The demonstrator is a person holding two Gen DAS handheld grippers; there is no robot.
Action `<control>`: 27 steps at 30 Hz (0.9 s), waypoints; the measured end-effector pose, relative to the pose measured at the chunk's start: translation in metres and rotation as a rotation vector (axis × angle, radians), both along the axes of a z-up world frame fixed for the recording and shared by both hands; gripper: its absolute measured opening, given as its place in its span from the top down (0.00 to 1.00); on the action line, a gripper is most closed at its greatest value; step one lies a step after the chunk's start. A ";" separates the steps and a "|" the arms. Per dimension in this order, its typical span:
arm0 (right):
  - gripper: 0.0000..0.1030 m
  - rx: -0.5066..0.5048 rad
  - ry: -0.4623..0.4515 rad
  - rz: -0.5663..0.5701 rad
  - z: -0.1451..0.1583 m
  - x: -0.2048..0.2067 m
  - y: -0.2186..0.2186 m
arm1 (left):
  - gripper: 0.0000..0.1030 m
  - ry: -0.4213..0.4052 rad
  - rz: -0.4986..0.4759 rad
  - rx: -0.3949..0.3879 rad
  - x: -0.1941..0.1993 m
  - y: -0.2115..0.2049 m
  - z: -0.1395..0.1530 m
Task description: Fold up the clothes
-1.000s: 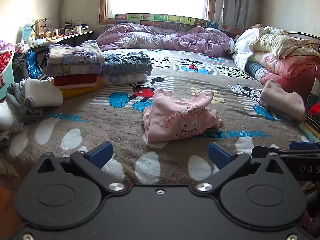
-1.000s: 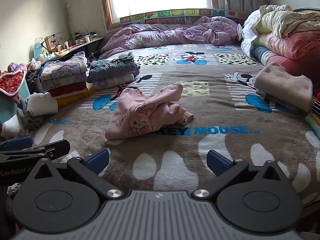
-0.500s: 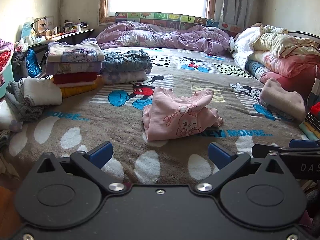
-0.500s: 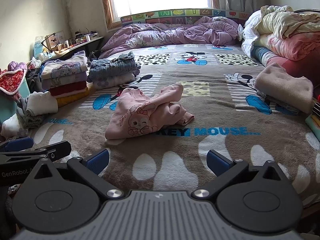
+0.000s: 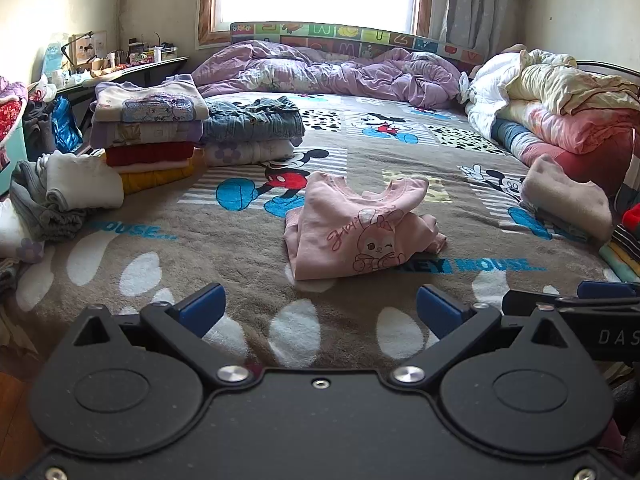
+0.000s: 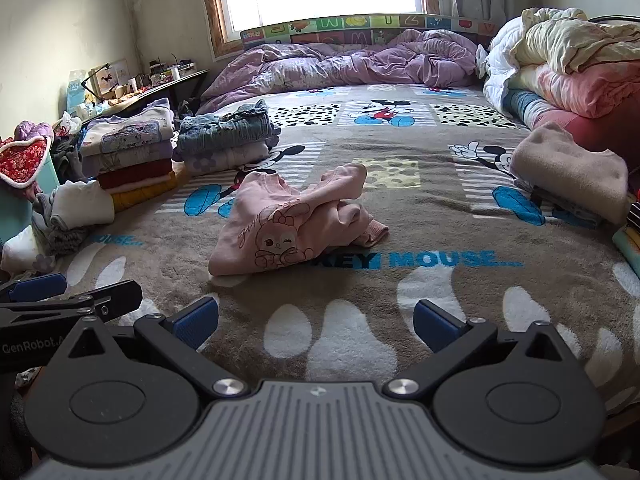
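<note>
Your left gripper (image 5: 318, 306) and right gripper (image 6: 316, 316) both hover with fingers spread wide and empty over the near edge of the bed (image 5: 240, 248). The pink top (image 5: 356, 228) lies loosely folded mid-bed, well ahead, with bare blanket on every side. Folded stacks (image 5: 148, 128) line the left edge; a beige sweater (image 6: 572, 172) sits right.

Bed (image 5: 240, 248) covered by a cartoon-mouse blanket. On it: a folded pink top (image 5: 356, 232) at centre, folded stacks (image 5: 152, 128) along the left edge, a beige folded garment (image 5: 564, 196) at right, and a rumpled purple duvet (image 5: 332, 68) at the head.
</note>
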State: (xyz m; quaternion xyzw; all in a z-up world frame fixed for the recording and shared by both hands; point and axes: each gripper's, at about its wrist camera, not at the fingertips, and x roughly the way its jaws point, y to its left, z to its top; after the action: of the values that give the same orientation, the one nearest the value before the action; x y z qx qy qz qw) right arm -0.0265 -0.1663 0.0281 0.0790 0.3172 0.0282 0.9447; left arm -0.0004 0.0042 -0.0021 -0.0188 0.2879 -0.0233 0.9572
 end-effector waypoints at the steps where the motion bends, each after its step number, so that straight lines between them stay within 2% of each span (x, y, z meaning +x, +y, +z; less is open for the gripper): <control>1: 0.00 0.000 0.001 0.000 0.000 0.001 0.000 | 0.00 0.001 0.000 0.000 0.000 0.000 0.000; 9: 0.00 0.010 0.011 -0.001 -0.006 0.004 -0.001 | 0.00 0.007 -0.005 0.003 0.003 -0.002 -0.004; 17: 0.00 0.069 0.010 0.015 -0.014 0.014 -0.010 | 0.00 0.010 -0.018 -0.002 0.016 0.000 -0.007; 27: 0.00 0.099 0.023 0.015 -0.028 0.047 -0.017 | 0.00 0.056 -0.048 -0.012 0.052 0.005 -0.013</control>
State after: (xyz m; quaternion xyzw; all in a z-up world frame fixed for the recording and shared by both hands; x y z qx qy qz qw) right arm 0.0205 -0.1831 0.0002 0.1238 0.3266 0.0500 0.9357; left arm 0.0521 0.0089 -0.0153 -0.0183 0.3147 -0.0477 0.9478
